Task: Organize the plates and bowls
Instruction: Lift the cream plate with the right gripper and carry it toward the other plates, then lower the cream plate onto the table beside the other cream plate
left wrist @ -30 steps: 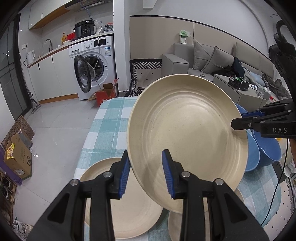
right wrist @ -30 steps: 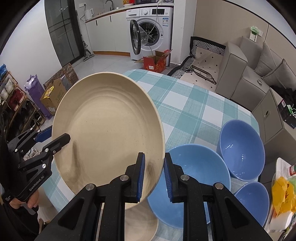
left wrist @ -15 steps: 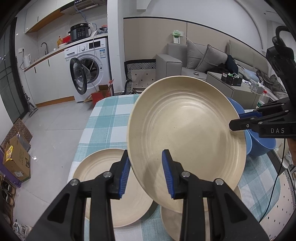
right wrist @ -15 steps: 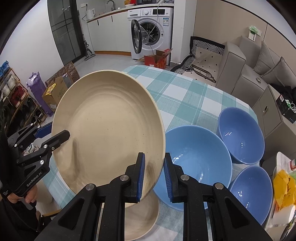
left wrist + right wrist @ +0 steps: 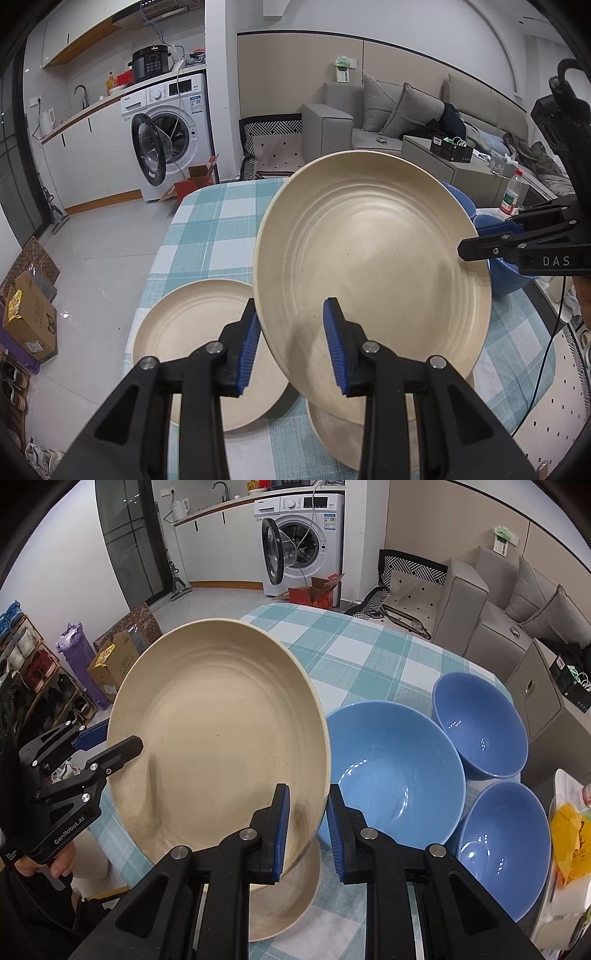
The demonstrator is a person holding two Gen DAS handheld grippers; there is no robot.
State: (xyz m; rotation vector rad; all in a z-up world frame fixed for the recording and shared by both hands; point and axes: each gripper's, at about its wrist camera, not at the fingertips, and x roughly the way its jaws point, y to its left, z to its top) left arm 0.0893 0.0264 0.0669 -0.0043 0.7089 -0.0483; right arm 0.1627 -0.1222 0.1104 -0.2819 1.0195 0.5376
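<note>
Each view rides just behind its own claw and looks forward and down along the two fingers, very near the surface (image 5: 207,229).

The left wrist view has the left claw (image 5: 291,347) at its lower edge and faces across the checked cloth toward a washing machine (image 5: 173,133) and a sofa (image 5: 388,114) — the right claw (image 5: 476,247) enters from its right.

The right wrist view, behind the right claw (image 5: 306,830), tilts more steeply down; the left claw (image 5: 110,742) enters from its left.

Both share the tilted beige plate (image 5: 369,269) (image 5: 218,738), the checked cloth, the blue bowls (image 5: 399,771) and the washing machine — seen from opposite sides of the plate.
</note>
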